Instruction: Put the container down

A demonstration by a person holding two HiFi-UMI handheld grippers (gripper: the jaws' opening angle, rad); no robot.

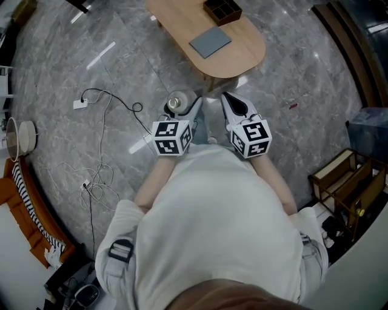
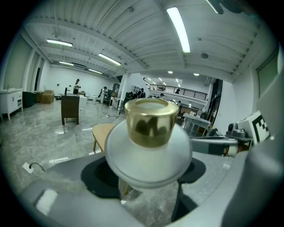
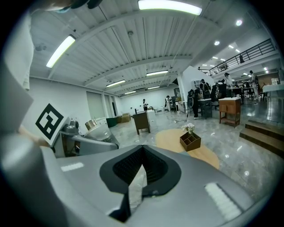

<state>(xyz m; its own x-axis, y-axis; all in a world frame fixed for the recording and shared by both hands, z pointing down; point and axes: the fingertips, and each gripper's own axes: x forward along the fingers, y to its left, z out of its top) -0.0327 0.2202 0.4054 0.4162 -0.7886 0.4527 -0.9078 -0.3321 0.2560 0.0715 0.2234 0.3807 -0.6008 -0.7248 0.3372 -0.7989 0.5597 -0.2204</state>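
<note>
Gold at the cap and frosted white in the body, the round container [image 2: 148, 150] stood upright between the jaws of the left gripper [image 1: 182, 112], which were clamped on its lower part under the wide shoulder; it hung in the air close in front of the person's body, over the grey marble floor [image 1: 109, 72] and well short of the oval pale-wood counter [image 1: 245, 51]; the right gripper [image 3: 140, 173] rode just beside it, its jaws pressed together on nothing, only a thin slit showing between them; on the counter lay a flat grey rectangular pad [image 1: 210, 42] and, at the far end, a dark wooden box with compartments [image 1: 222, 9], so the near rounded end looked like the free place to land; putting the container down had, by my reading, not begun, since nothing but floor was under it; to do it well the left gripper would need to carry the container forward over bare wood, clear of the pad, hold it upright, lower until the base sat flat, and only then ease the jaws apart and draw straight back; the body looked smooth and wider above the grip, so a tilted or early release might let it tip or roll off the edge.
</note>
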